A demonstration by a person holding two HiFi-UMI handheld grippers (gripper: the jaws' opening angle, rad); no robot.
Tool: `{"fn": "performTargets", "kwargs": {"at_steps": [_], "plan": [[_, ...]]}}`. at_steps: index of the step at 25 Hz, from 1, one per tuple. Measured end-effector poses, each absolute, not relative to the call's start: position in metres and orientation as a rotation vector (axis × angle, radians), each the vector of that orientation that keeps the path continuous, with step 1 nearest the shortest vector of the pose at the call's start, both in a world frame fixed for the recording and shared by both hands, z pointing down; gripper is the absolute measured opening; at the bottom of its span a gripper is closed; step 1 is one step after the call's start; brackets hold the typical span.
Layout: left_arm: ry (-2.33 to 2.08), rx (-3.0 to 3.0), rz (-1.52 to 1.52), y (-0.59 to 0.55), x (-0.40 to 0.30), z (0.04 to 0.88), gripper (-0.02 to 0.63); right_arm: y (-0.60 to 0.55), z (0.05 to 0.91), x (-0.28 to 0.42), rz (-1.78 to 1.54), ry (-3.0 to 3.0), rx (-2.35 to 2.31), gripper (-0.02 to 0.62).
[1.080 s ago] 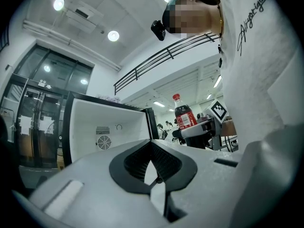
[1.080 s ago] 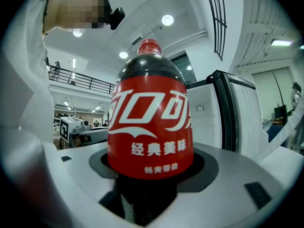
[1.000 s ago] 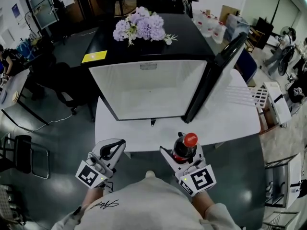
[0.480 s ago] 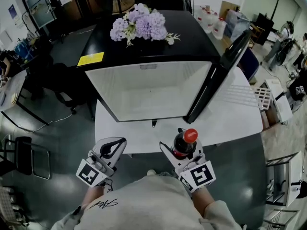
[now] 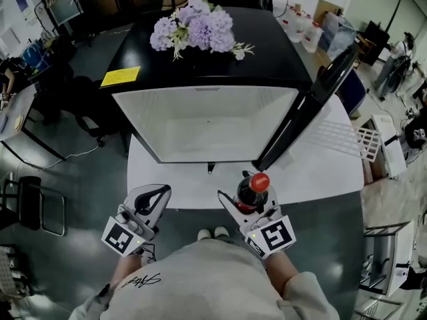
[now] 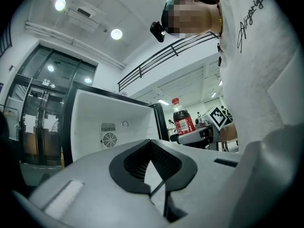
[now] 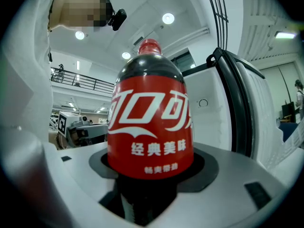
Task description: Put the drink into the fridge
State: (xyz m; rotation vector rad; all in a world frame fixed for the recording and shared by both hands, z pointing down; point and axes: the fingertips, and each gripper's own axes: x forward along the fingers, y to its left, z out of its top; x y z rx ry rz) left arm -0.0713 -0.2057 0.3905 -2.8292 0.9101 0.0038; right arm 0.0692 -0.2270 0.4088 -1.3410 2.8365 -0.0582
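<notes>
A cola bottle point(image 5: 251, 192) with a red cap and red label stands upright in my right gripper point(image 5: 248, 207), which is shut on its lower body; the right gripper view is filled by the bottle point(image 7: 149, 122) between the two jaws of the right gripper point(image 7: 148, 179). The small fridge point(image 5: 207, 122) stands open just ahead, its white inside empty and its black door point(image 5: 310, 102) swung out to the right. My left gripper point(image 5: 151, 202) hovers left of the bottle, shut on nothing. In the left gripper view, the left gripper point(image 6: 153, 177) looks toward the fridge point(image 6: 111, 125) and the bottle point(image 6: 183, 120).
The fridge sits on a white table point(image 5: 323, 159), whose front edge lies just beyond both grippers. Purple flowers point(image 5: 193, 31) and a yellow note point(image 5: 121, 76) lie on the fridge's black top. Chairs and clutter stand at the left; a white rack point(image 5: 373, 145) is at the right.
Both grippers and the bottle have come slightly nearer the open fridge, which looks larger now. The right gripper's hold on the bottle is unchanged.
</notes>
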Motion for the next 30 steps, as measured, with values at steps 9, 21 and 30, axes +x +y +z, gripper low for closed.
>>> {"fn": "performTargets", "kwargs": {"at_steps": [9, 21, 30], "plan": [[0.997, -2.831, -0.022, -0.205, -0.073, 0.403, 0.003, -0.249, 0.426, 0.066, -0.034, 2.874, -1.278, 0.313], [1.110, -2.827, -0.037, -0.201, -0.086, 0.417, 0.003, -0.285, 0.451, 0.062, -0.032, 2.865, -1.268, 0.313], [1.161, -2.818, -0.061, -0.200, -0.094, 0.424, 0.003, -0.309, 0.468, 0.057, 0.015, 2.879, -1.271, 0.313]]}}
